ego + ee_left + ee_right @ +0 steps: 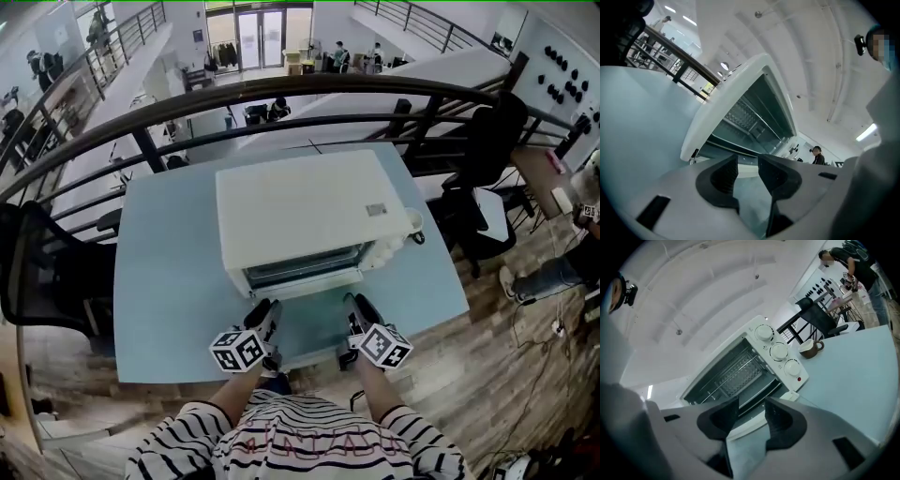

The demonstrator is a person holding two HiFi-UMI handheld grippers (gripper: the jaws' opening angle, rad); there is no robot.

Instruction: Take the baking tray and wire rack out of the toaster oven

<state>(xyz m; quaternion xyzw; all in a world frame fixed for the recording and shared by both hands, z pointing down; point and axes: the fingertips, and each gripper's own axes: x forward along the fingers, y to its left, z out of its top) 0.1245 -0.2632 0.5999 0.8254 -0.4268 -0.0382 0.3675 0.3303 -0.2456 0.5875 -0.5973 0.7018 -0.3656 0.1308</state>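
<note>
Both my grippers, left (747, 163) and right (751, 407), hover with jaws partly apart and nothing between them, just in front of the open white oven (300, 216). The rack (735, 372) sits inside it, with what looks like the tray (751, 391) beneath. The oven stands on a pale blue table (164, 291) by a dark railing (281, 89) over a hall, wooden floor (487, 328) around us.

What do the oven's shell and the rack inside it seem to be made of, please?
Oven: probably painted sheet metal, with a matte cream-white finish and flat, thin-edged panels.
Rack: likely plated or bare steel wire. Its thin silvery bars form a grid and catch the light.
</note>
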